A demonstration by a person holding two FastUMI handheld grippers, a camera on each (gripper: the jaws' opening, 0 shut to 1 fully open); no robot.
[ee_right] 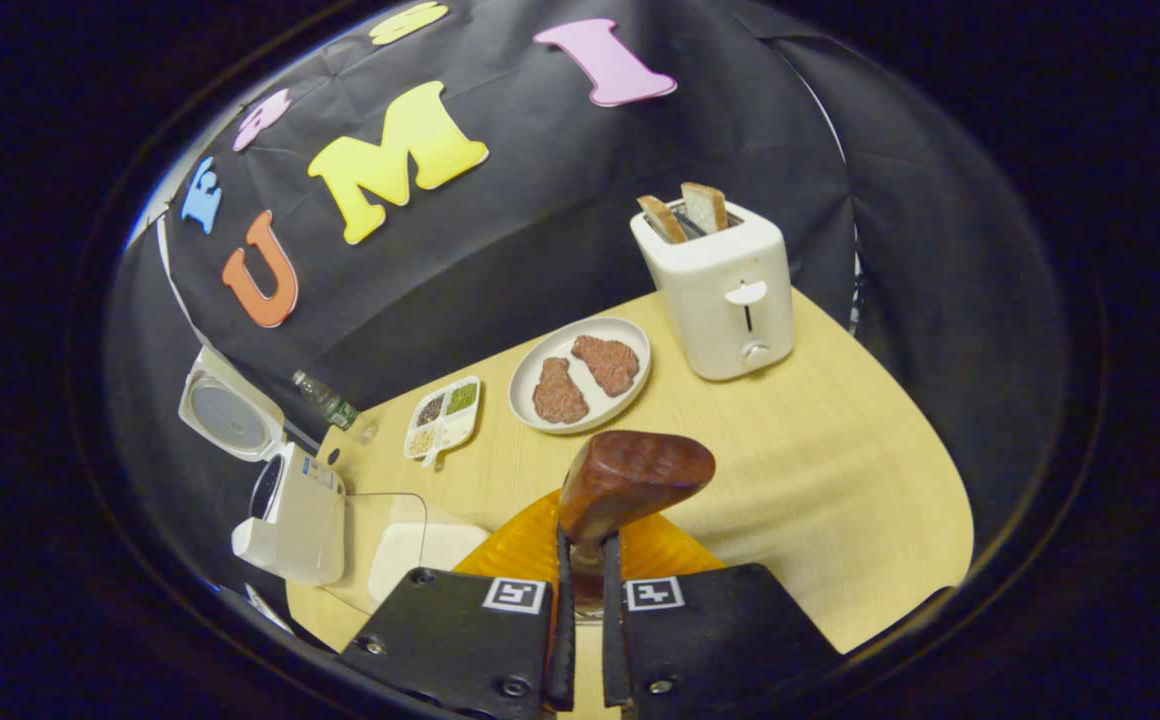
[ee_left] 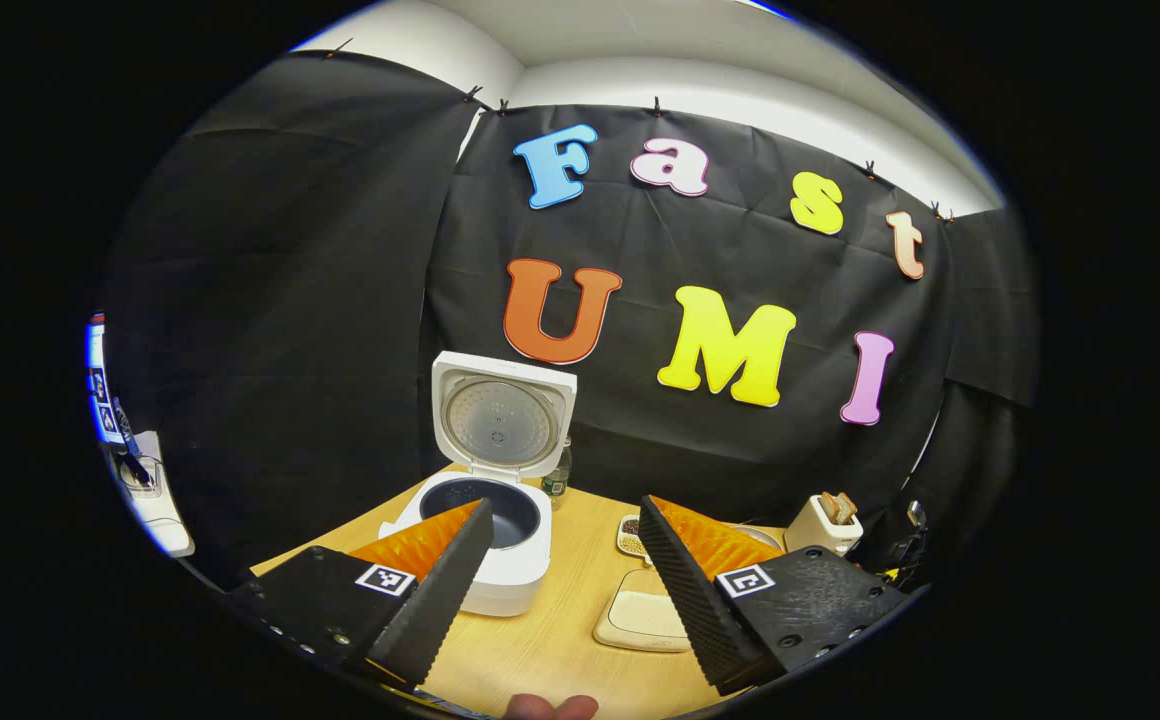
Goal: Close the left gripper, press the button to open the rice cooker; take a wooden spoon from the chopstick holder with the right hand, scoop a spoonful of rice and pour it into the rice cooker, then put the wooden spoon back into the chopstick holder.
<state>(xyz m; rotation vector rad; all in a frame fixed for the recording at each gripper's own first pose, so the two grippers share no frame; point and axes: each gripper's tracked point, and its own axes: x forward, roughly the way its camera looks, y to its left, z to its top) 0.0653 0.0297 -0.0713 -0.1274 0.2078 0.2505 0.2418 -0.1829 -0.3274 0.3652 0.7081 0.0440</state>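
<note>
White rice cooker [ee_left: 500, 520], brown wooden spoon [ee_right: 630, 480]

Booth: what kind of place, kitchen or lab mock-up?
Likely a staged kitchen mock-up, not a real kitchen: an open rice cooker, a toaster with bread and a plate of food share one wooden table against draped cloth.

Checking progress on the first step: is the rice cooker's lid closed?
No, the rice cooker stands with its lid raised upright, leaving the inner pot exposed.

Bare wooden table [ee_right: 840, 480] lies open from 2 to 4 o'clock in the right gripper view. A toaster [ee_right: 725, 290] stands at 1 o'clock, a plate of meat [ee_right: 580, 372] at 12, and the open rice cooker [ee_right: 290, 510] at 9.
</note>
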